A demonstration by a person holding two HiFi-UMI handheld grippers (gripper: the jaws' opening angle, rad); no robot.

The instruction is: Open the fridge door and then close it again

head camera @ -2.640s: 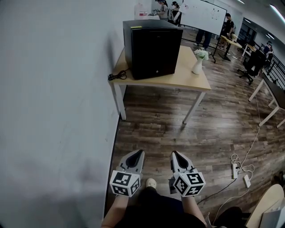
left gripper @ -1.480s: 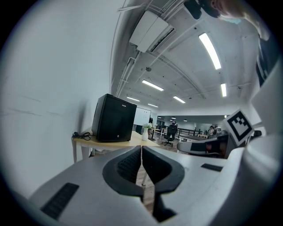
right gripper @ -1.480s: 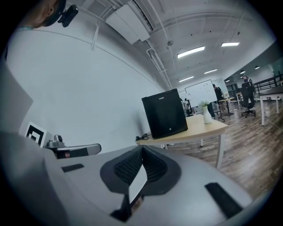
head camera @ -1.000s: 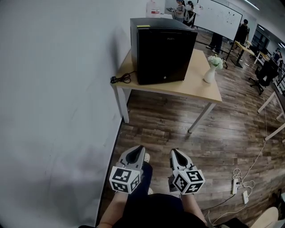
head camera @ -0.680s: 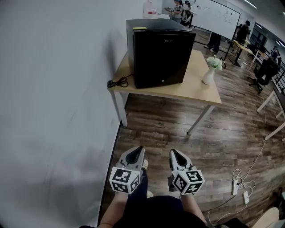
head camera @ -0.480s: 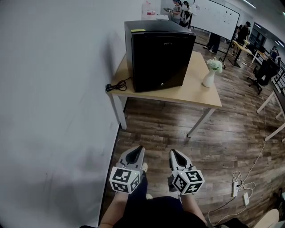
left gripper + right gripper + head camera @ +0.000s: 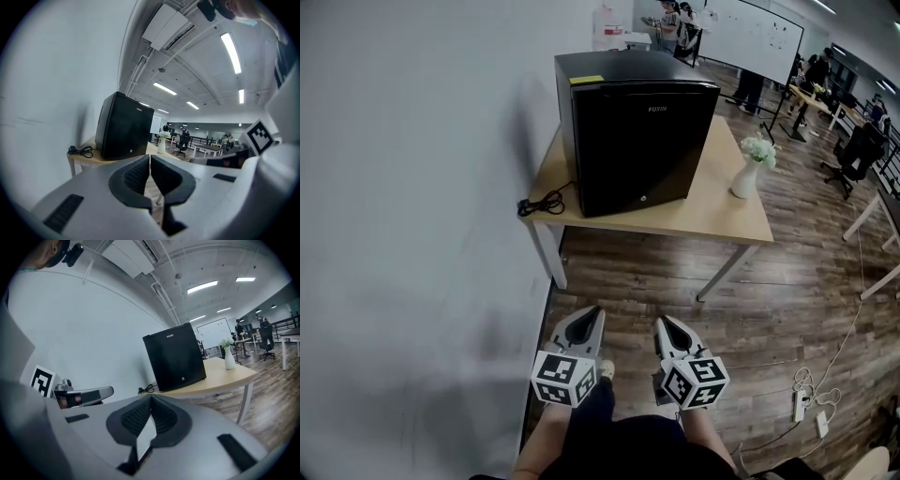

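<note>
scene: a black mini fridge (image 7: 633,131) stands on a light wooden table (image 7: 712,214) pushed up to a white wall (image 7: 412,187), with its fridge door (image 7: 649,150) shut and facing the person.
distance: both tools are held low and side by side over the wood floor (image 7: 675,281), well apart from the fridge.
left gripper (image 7: 595,313): clenched, jaws meeting tip to tip, nothing between them.
right gripper (image 7: 664,322): pinched closed as well, and empty.
step in hand: by the look of it, the walk-up; the door is not yet touched.
neighbours: a white vase (image 7: 748,173) of flowers stands on the table right of the fridge; a coiled black cable (image 7: 542,202) lies at its left.
risk, grip: no handle shows on the glossy front, so closed tips would likely skid off the door's edge unless they part first.
risk, pull: a sharp tug could drag the whole fridge toward the table's edge instead of swinging the door.
risk, swing: the hinge side cannot be told; a door opening rightward, or a wide elbow, could topple the vase.
risk, close: a hard shove could rock the table.
</note>
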